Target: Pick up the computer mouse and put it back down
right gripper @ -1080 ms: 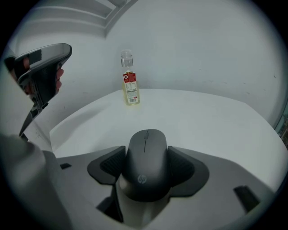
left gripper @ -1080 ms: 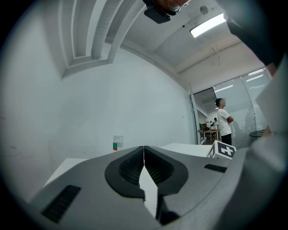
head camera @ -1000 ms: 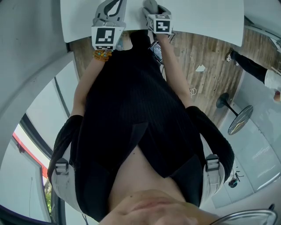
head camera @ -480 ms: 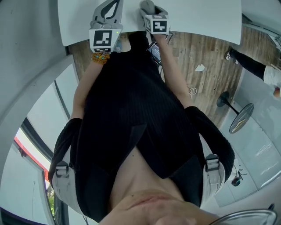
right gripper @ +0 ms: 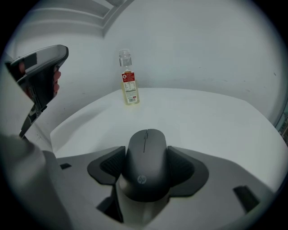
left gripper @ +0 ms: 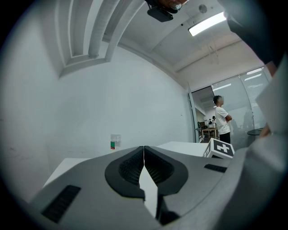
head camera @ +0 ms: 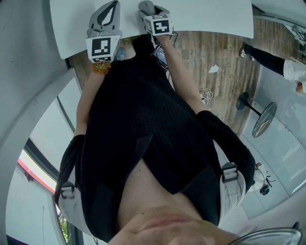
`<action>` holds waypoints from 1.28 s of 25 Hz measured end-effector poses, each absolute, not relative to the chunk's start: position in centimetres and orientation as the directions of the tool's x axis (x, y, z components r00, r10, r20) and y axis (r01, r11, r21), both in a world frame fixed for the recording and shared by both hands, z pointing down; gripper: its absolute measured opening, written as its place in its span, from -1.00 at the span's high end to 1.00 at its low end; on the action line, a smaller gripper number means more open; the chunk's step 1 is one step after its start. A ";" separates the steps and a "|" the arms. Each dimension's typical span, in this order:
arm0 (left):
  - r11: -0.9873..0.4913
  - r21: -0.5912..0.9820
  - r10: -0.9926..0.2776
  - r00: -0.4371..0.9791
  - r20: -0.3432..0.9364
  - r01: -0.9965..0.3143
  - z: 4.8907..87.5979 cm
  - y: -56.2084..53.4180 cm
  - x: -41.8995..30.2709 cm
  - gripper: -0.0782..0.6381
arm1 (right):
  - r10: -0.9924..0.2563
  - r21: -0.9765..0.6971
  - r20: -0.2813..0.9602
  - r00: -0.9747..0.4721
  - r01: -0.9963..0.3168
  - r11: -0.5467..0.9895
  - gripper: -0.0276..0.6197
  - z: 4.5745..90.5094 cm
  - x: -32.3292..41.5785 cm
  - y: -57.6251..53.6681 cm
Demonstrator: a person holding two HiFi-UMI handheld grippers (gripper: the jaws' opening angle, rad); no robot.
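A dark grey computer mouse (right gripper: 145, 150) sits between the pads of my right gripper (right gripper: 146, 173), which is shut on its two sides. It is over the white table (right gripper: 211, 121); I cannot tell whether it touches the top. In the head view the right gripper (head camera: 149, 8) is at the table's near edge, beside the left gripper (head camera: 106, 14). My left gripper (left gripper: 144, 168) is shut with nothing between its pads. It also shows at the left of the right gripper view as the left gripper (right gripper: 42, 72).
A small clear bottle (right gripper: 128, 78) with a red-and-white label stands at the table's far side by the wall. A person (left gripper: 221, 119) stands in the room behind. On the wooden floor to the right is a round stool (head camera: 263, 119).
In the head view both grippers and the table edge have shifted a little left and up. The hold on the mouse looks the same.
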State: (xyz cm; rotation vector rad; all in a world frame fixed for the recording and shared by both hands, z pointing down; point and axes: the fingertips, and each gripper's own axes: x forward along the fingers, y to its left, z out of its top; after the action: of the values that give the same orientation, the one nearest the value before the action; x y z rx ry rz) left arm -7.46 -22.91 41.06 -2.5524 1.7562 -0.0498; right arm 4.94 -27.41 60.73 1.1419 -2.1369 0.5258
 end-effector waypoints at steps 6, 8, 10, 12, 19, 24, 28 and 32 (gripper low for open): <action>-0.353 -0.054 -0.935 0.353 -0.007 -0.934 40.9 -22.8 -7.5 0.74 | -0.581 -0.056 0.706 -0.405 -0.850 0.525 0.05 61.4 5.3 -27.3; -0.351 -0.055 -0.936 0.352 -0.010 -0.935 40.7 -22.7 -7.6 0.74 | -0.589 -0.046 0.702 -0.399 -0.851 0.522 0.05 60.9 5.3 -27.4; -0.350 -0.055 -0.936 0.351 -0.010 -0.935 40.7 -22.6 -7.6 0.74 | -0.592 -0.041 0.701 -0.397 -0.851 0.523 0.05 60.8 5.4 -27.4; -0.351 -0.054 -0.936 0.352 -0.010 -0.935 40.8 -22.6 -7.6 0.74 | -0.593 -0.043 0.701 -0.398 -0.853 0.521 0.05 61.0 5.5 -27.4; -0.351 -0.058 -0.936 0.352 -0.008 -0.934 40.8 -22.4 -8.1 0.74 | -0.595 -0.044 0.698 -0.398 -0.853 0.519 0.05 61.0 5.3 -27.5; -0.345 -0.054 -0.938 0.346 -0.008 -0.937 40.8 -22.3 -8.2 0.74 | -0.596 -0.055 0.695 -0.402 -0.856 0.514 0.05 61.5 5.6 -27.5; -0.342 -0.055 -0.940 0.342 -0.006 -0.938 40.8 -22.0 -8.5 0.74 | -0.607 -0.037 0.689 -0.396 -0.856 0.516 0.05 60.8 5.6 -27.5; -0.342 -0.053 -0.939 0.343 -0.007 -0.938 40.8 -22.0 -8.7 0.74 | -0.614 -0.031 0.682 -0.397 -0.854 0.519 0.05 60.7 5.7 -27.7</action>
State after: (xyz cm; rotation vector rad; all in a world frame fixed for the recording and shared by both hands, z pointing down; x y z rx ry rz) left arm -8.73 -22.04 40.80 -2.5348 1.7742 -0.0382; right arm 5.71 -27.70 60.72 1.1902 -2.1457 0.5081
